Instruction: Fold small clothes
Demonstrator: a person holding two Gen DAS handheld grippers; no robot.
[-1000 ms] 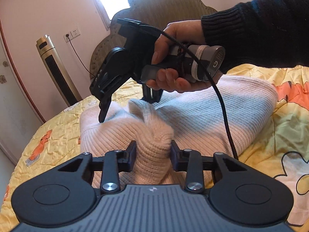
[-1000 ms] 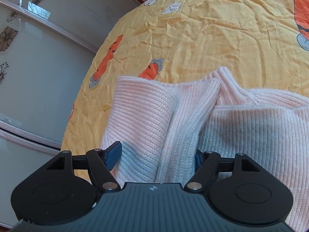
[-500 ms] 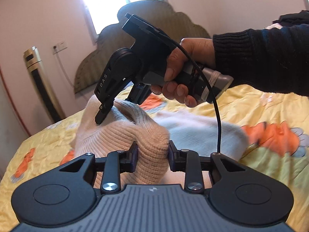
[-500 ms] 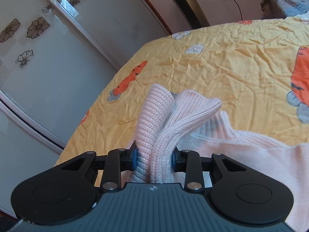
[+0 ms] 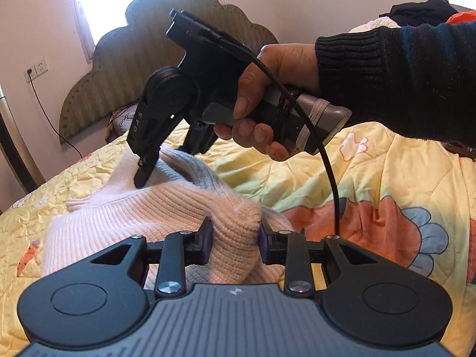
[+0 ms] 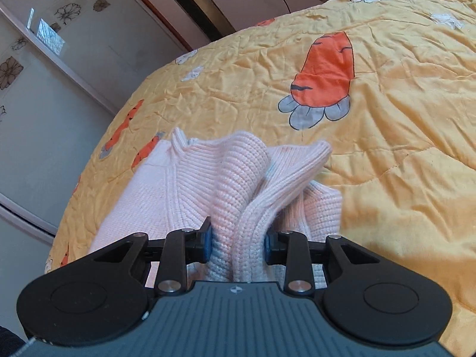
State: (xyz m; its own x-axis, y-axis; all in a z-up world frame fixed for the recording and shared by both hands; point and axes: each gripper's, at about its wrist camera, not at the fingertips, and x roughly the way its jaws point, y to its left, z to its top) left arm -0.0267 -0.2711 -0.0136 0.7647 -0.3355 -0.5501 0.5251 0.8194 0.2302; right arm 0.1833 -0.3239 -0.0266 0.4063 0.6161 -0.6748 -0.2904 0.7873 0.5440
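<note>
A small pale pink ribbed knit sweater lies partly bunched on the yellow bedspread. My left gripper is shut on a thick fold of it near the camera. My right gripper is shut on another doubled fold of the sweater, which stands up between its fingers. In the left wrist view the right gripper is held by a hand in a dark sleeve, its tips sunk in the far edge of the sweater. Both folds are lifted off the bed.
The yellow bedspread with orange carrot prints covers the bed. A padded headboard stands behind. A wardrobe with flower-printed doors is beside the bed. Dark clothes lie at the far right.
My right gripper closed on the sweater fold. Both grippers lifted and carried the sweater's edge across the bed, folding it over, so more bedspread shows on the right.
</note>
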